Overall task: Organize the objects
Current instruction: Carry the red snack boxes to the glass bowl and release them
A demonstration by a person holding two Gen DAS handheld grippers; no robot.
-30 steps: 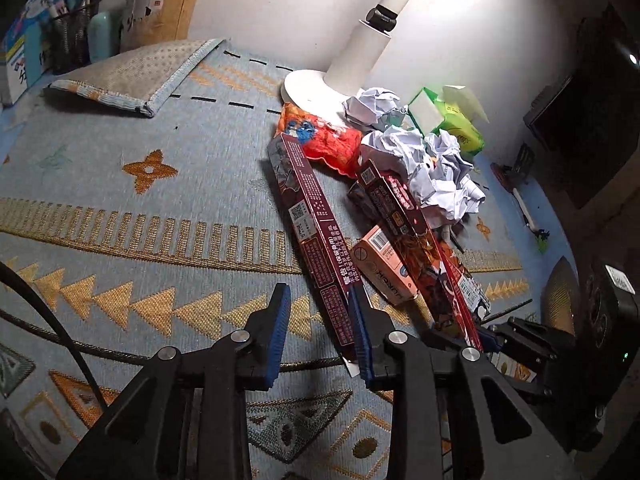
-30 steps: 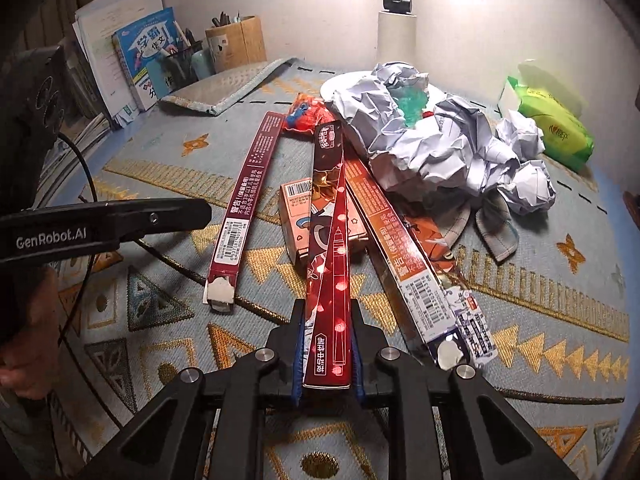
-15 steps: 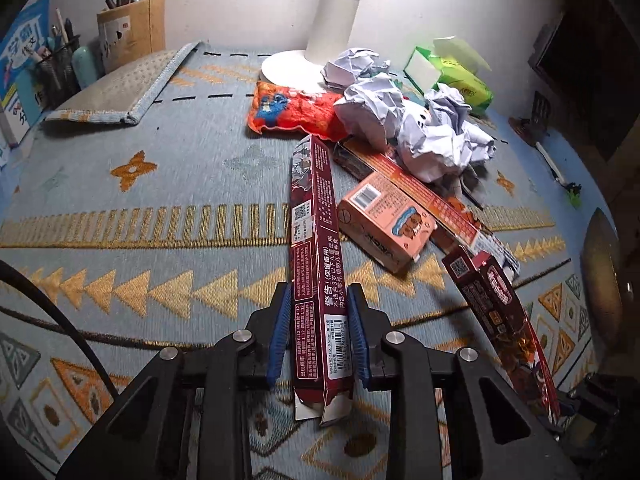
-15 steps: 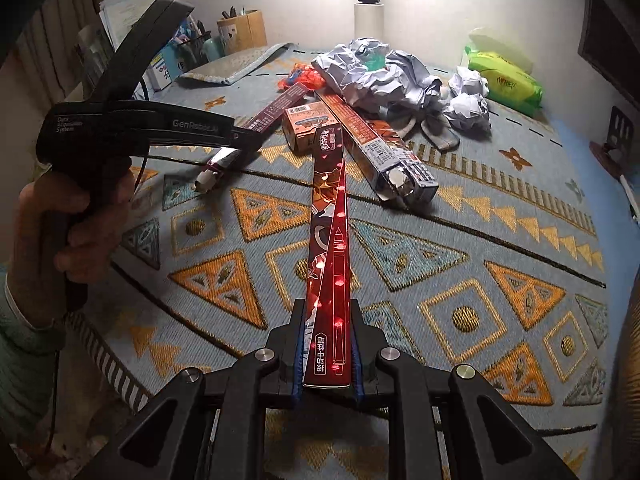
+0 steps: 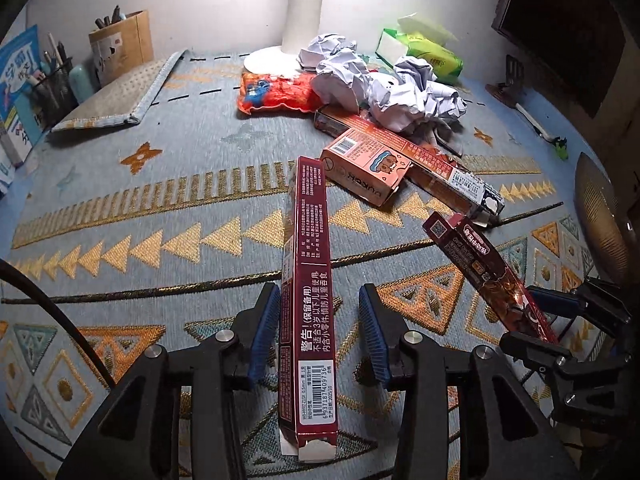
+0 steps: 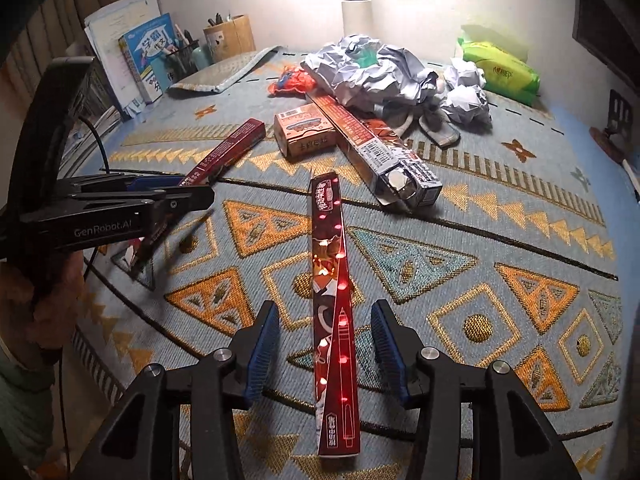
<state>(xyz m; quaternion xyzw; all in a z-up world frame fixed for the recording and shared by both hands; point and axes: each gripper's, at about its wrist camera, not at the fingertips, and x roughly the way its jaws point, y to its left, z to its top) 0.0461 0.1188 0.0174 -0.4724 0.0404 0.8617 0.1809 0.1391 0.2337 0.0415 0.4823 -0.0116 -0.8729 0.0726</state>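
A long dark red box [image 5: 310, 300] with white print lies flat on the patterned cloth between the jaws of my left gripper [image 5: 320, 328]. Those jaws are opening and the blue pads stand clear of its sides. The same box [image 6: 228, 152] shows at the left of the right wrist view, beside the left gripper [image 6: 192, 196]. A second long box, glossy red with bright dots [image 6: 334, 308], lies between the jaws of my right gripper [image 6: 326, 346]. They are opening too, with gaps on both sides. This box [image 5: 492, 276] and the right gripper [image 5: 532, 320] appear at the right of the left wrist view.
Farther back lie a small orange carton [image 5: 364, 170], another long box [image 5: 420, 156], a red snack bag [image 5: 276, 94], crumpled paper balls [image 5: 384, 84] and a green tissue pack [image 5: 432, 56]. A lamp base [image 5: 272, 60], a folded mat [image 5: 120, 96], pen holders [image 5: 120, 48] and books [image 6: 148, 56] line the back left.
Both grippers were shut on their long boxes half a second ago and have let go. The boxes now lie on the cloth nearer the front edge than a second ago.
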